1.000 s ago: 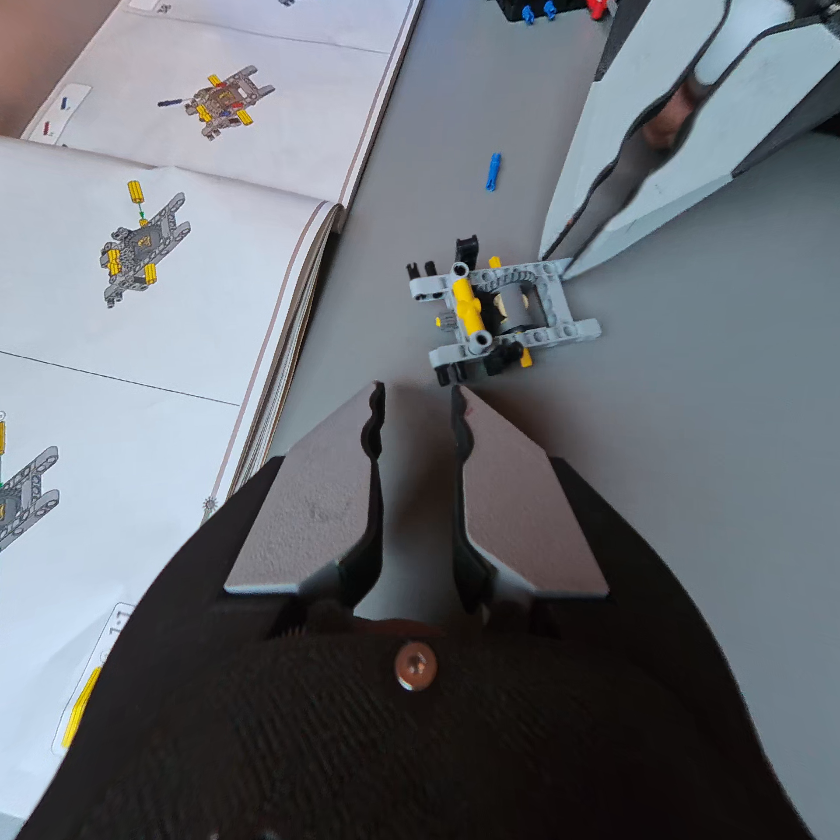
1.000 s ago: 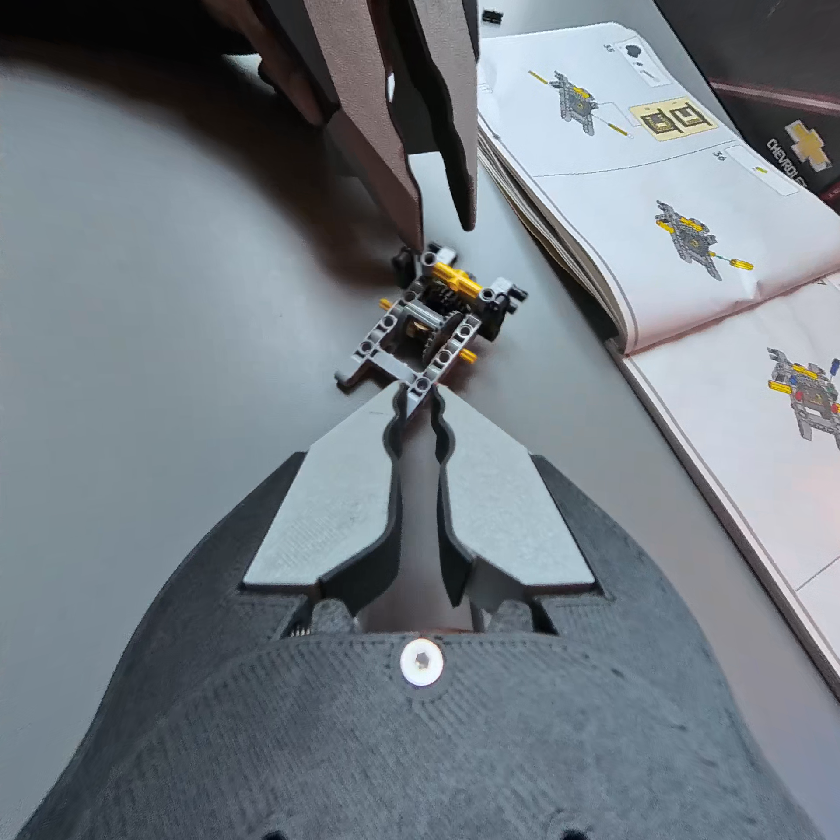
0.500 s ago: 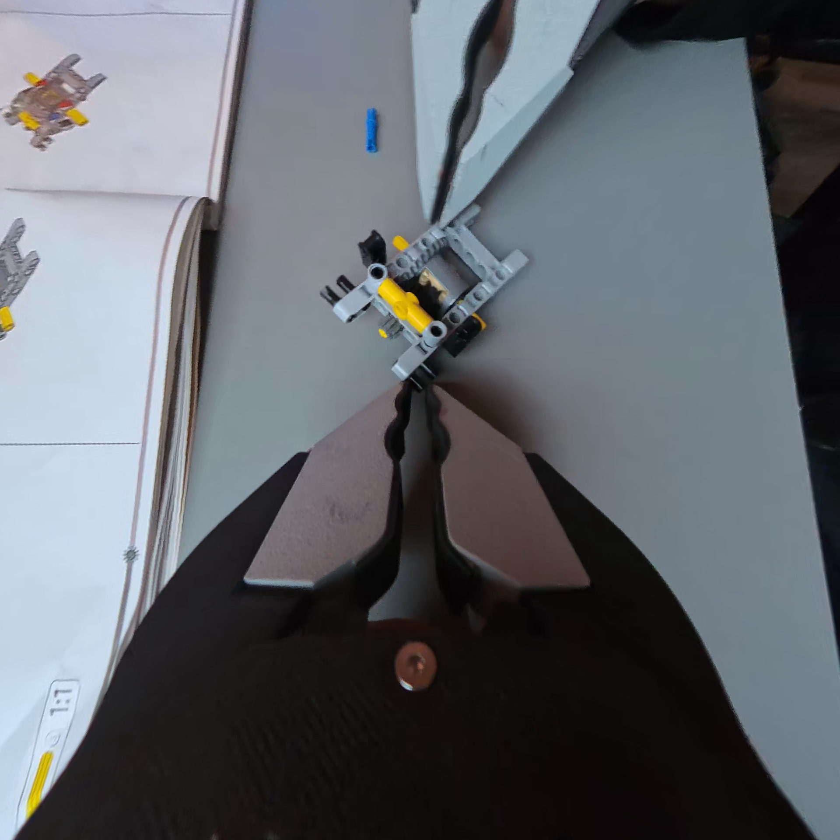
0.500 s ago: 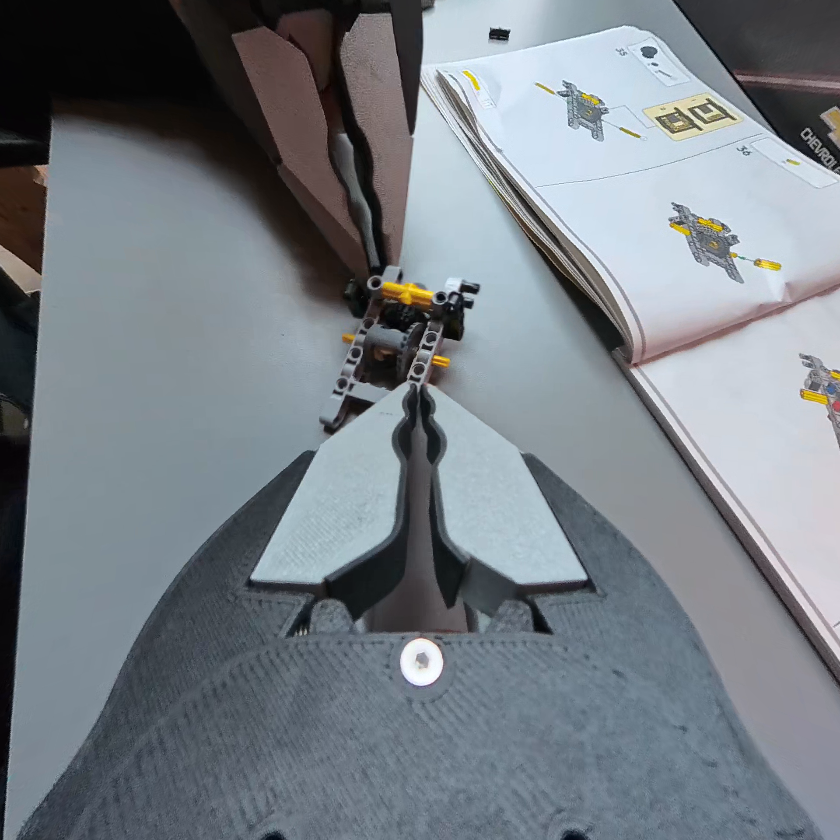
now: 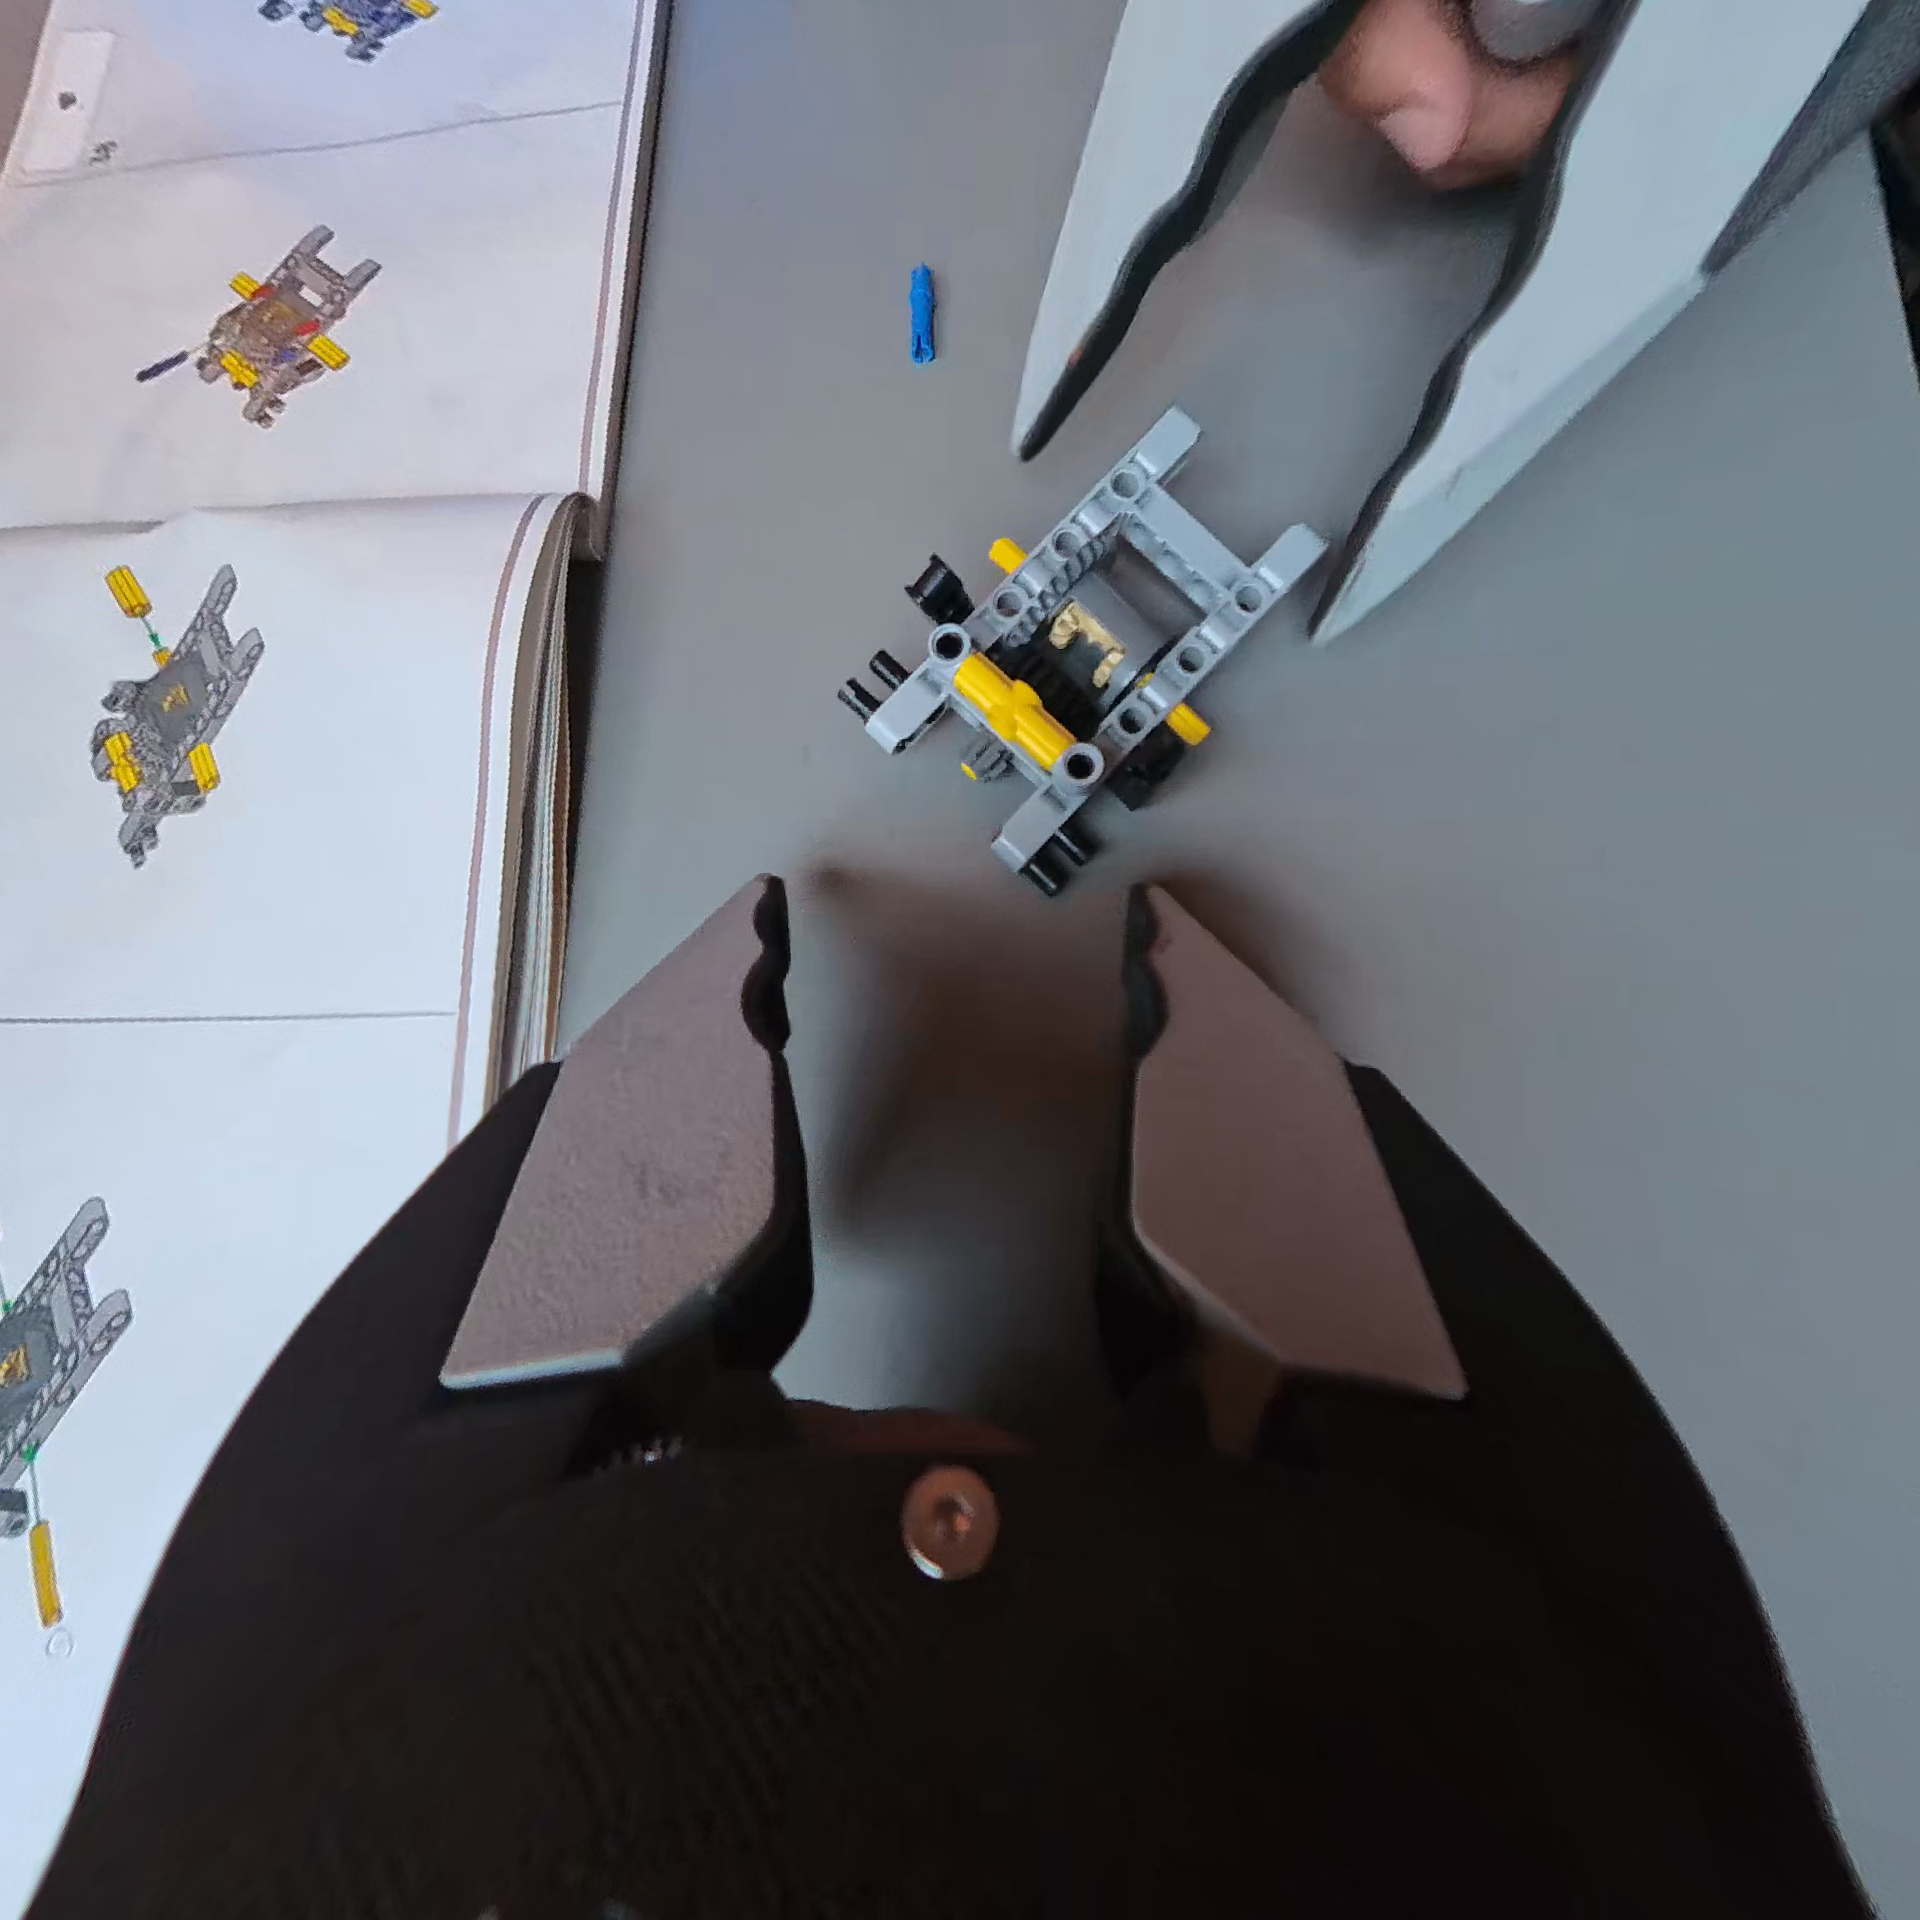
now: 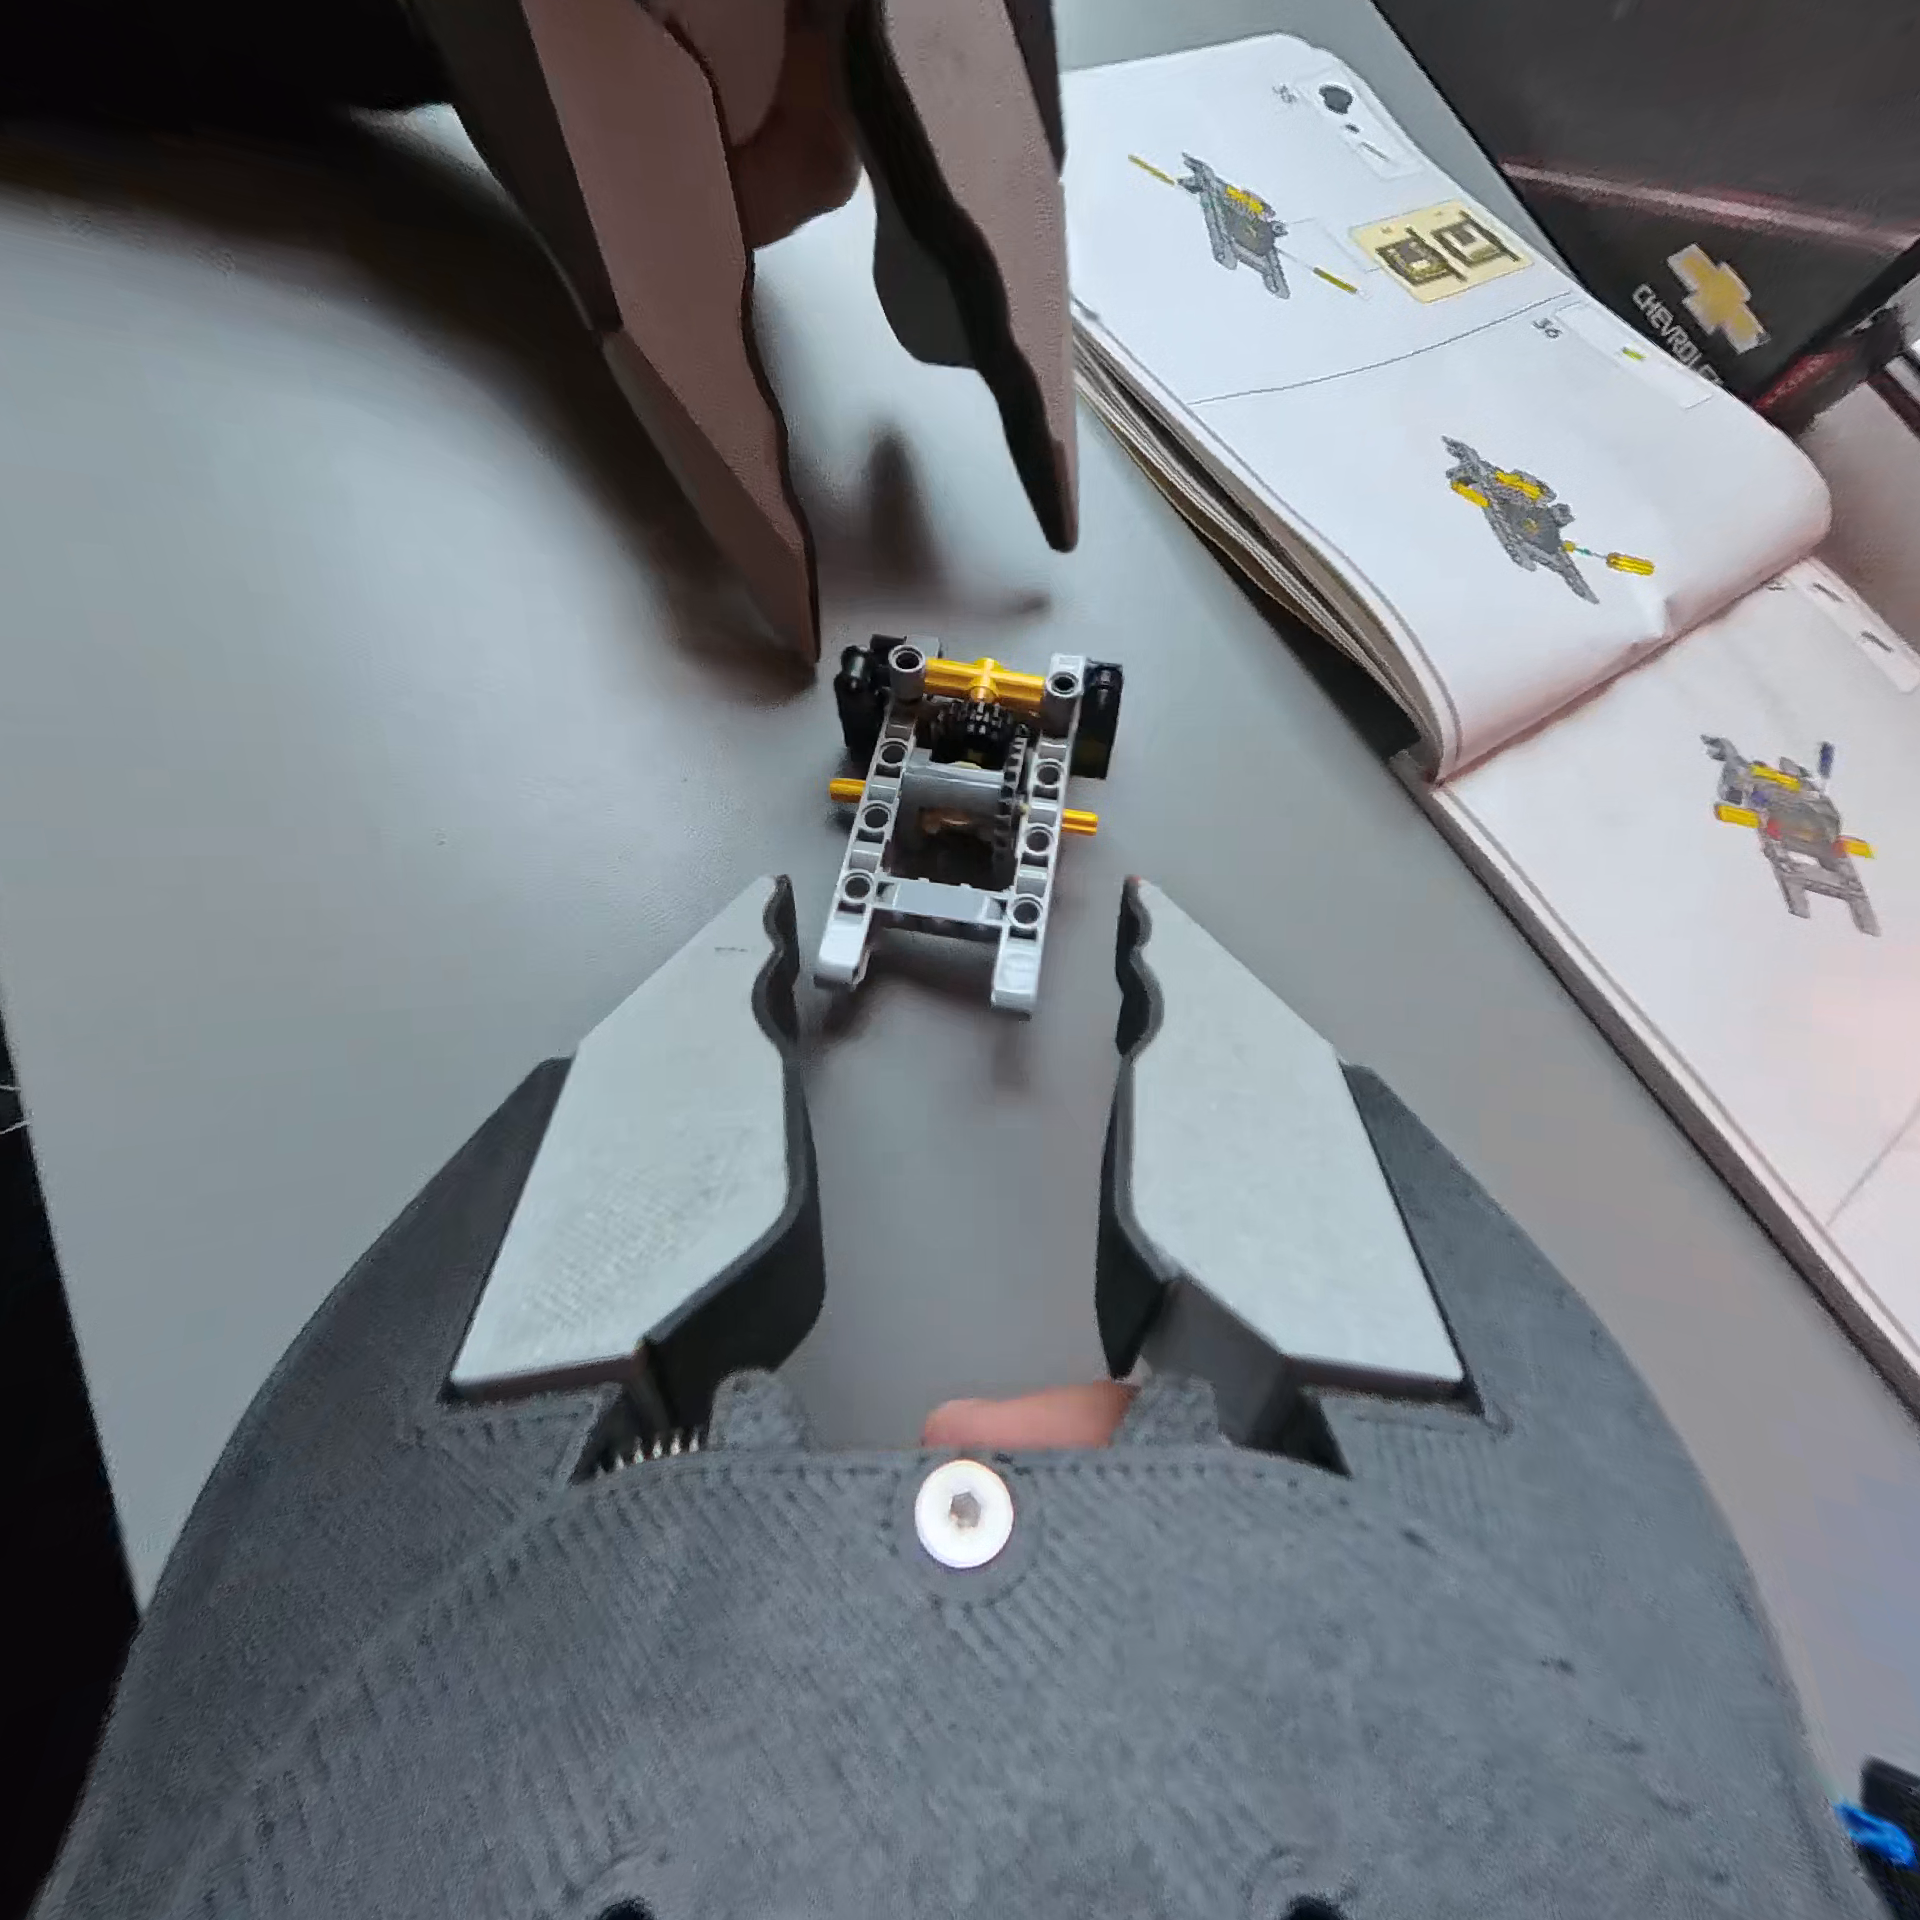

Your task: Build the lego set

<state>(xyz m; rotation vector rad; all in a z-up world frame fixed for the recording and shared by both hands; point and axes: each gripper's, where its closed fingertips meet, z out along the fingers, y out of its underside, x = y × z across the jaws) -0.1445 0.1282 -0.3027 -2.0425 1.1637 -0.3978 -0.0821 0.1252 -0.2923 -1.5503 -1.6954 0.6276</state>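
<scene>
A small lego assembly (image 5: 1081, 655) lies flat on the grey table (image 5: 1558, 1039): a light grey frame with a yellow axle connector, black gears and black pins. My left gripper (image 5: 956, 899) is open and empty, its fingertips just short of the assembly's black-pinned end. My right gripper (image 6: 953, 894) is open and empty; the frame's two grey legs (image 6: 935, 956) lie between its fingertips without touching them. The assembly (image 6: 956, 821) lies between the two grippers. The right gripper (image 5: 1174, 538) shows in the left wrist view and the left gripper (image 6: 930, 592) in the right wrist view.
An open instruction booklet (image 5: 312, 623) lies beside the assembly; it also shows in the right wrist view (image 6: 1455, 416). A loose blue pin (image 5: 922, 315) lies on the table beyond the assembly. A black box (image 6: 1714, 156) stands behind the booklet. A blue piece (image 6: 1875, 1860) shows at the lower right edge. Some 8 cm of space lies between my two pairs of fingers. From the right gripper's tips to the loose blue pin (image 5: 922, 315) is close to 7 cm.
Both grippers were nearly shut at opposite ends of the assembly; both have opened wide. The assembly has turned slightly and lies on the table.
</scene>
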